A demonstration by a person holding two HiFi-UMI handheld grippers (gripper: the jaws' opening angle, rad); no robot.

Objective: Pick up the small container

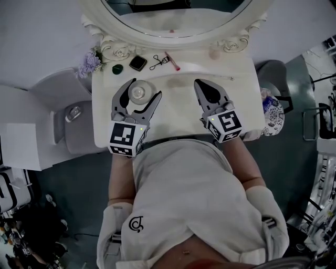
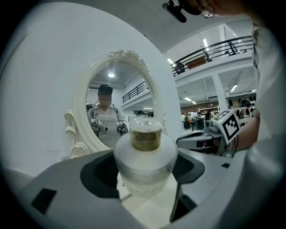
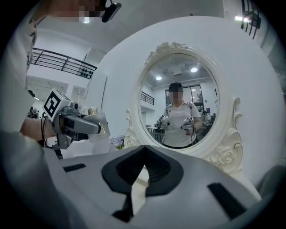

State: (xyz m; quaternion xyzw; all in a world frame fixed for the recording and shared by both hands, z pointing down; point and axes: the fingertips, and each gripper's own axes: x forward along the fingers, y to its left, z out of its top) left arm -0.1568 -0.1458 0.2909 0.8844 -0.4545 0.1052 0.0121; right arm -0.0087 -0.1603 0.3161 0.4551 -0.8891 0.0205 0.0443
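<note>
The small container (image 1: 138,92) is a frosted round jar with a clear cap over yellowish contents. It sits between the jaws of my left gripper (image 1: 140,90), whose pads press its sides. In the left gripper view the small container (image 2: 145,154) fills the gap between the jaws of the left gripper (image 2: 145,167). From the right gripper view, the small container (image 3: 97,125) hangs above the tabletop in that gripper. My right gripper (image 1: 202,85) hovers over the white dressing table (image 1: 178,118) to the right, its jaw tips meeting with nothing between them (image 3: 144,151).
An oval mirror (image 1: 178,16) in an ornate white frame stands at the table's back. Before it lie a black compact (image 1: 138,63), an eyelash curler (image 1: 159,61), a pink pencil (image 1: 172,61) and a small green item (image 1: 116,68). Purple flowers (image 1: 89,63) sit at the back left corner.
</note>
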